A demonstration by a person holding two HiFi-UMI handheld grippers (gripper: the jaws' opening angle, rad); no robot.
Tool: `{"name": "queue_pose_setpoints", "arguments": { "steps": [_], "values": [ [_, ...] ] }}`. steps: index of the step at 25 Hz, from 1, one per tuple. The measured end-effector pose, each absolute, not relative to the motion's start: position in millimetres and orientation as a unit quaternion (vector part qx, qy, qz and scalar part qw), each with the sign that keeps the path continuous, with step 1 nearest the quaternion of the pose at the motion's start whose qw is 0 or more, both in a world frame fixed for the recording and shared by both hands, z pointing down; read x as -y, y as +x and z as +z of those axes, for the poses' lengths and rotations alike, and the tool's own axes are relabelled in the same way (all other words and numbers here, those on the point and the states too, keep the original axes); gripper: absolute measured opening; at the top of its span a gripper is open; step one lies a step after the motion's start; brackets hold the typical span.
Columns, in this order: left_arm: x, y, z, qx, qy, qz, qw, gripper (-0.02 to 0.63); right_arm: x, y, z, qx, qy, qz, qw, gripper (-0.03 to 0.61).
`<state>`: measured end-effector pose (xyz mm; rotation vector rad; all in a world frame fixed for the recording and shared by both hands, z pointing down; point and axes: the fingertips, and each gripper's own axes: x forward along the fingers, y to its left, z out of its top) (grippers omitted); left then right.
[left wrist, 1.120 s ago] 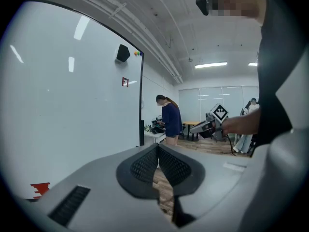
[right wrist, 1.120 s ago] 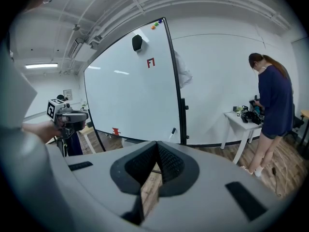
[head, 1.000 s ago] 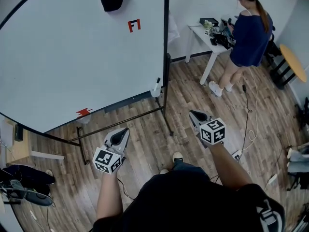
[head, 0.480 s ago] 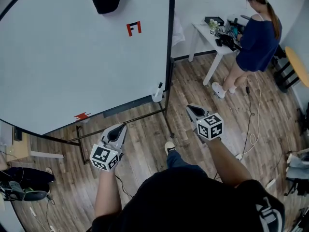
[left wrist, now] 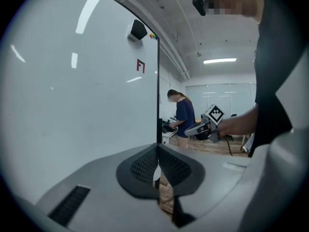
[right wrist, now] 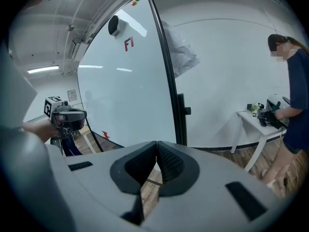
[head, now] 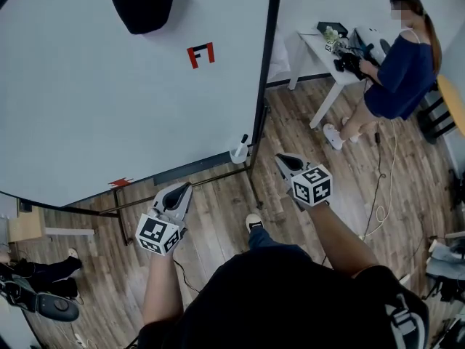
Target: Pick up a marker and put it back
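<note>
A black-capped marker [head: 243,139] stands upright in a small white cup [head: 238,153] at the lower right corner of the whiteboard [head: 109,100]. My left gripper [head: 185,188] is shut and empty, low in front of the board and left of the cup. Its pads meet edge to edge in the left gripper view [left wrist: 158,149]. My right gripper [head: 279,159] is shut and empty too, just right of the cup and a little short of it. It points at the board's black frame in the right gripper view [right wrist: 157,144].
A black metal stand [head: 182,182] runs along the floor under the board. A person in a blue top [head: 398,75] works at a white table [head: 317,43] at the back right. Cables [head: 379,187] trail over the wooden floor. A black pad [head: 142,2] hangs high on the board.
The whole view has drawn nearer to the whiteboard. Both grippers have come forward toward the cup with the marker and stay shut.
</note>
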<state>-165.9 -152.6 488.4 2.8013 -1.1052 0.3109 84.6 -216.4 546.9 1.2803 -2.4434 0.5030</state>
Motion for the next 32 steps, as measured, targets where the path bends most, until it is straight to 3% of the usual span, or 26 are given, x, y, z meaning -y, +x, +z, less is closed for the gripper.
{"name": "queue_pose_setpoints", "arguments": {
  "steps": [14,17,32],
  "values": [
    [210.0,-168.3,507.2,0.376,0.917,0.106,0.082,0.011,283.6,59.7,587.6,0.864,0.414,0.211,0.194,0.000],
    [217.9,-166.9,514.2,0.378,0.915,0.109,0.089,0.012,294.8,56.4,600.2,0.863,0.408,0.218,0.203,0.035],
    [243.4,-161.5,541.6,0.389,0.906,0.119,0.116,0.011,325.8,37.2,652.7,0.864,0.368,0.266,0.219,0.071]
  ]
}}
